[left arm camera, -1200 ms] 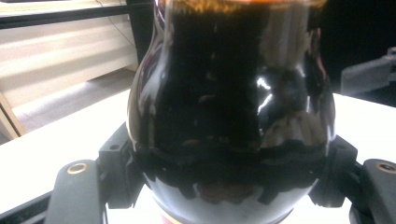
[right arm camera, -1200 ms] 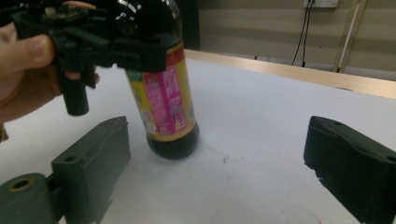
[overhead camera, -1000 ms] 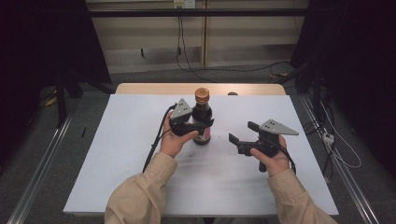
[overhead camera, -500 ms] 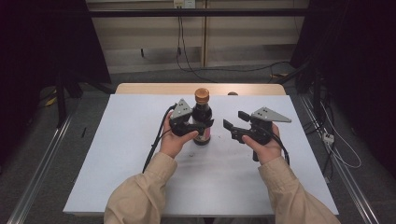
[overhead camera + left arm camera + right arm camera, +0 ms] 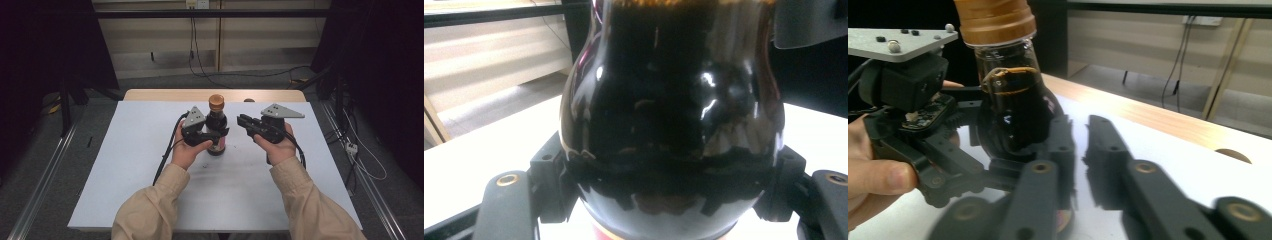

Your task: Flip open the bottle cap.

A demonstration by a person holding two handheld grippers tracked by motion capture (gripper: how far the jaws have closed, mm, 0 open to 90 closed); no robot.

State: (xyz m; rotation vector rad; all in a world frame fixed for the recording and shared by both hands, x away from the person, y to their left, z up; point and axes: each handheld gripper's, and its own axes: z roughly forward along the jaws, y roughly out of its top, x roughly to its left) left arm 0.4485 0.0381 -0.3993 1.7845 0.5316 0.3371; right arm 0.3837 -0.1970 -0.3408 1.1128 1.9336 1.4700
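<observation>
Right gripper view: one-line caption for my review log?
Open right hand-held gripper nears the capped dark bottle clamped by the left hand-held gripper.

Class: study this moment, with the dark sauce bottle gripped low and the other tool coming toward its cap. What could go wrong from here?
1. The left tool clamps the bottle round its smooth, glossy belly, so it may spin or slip if the cap is twisted.
2. The right tool sits beside the neck, below the cap; pushing in from there could tip the bottle.
3. It holds dark liquid, which could stain the white table.
</observation>
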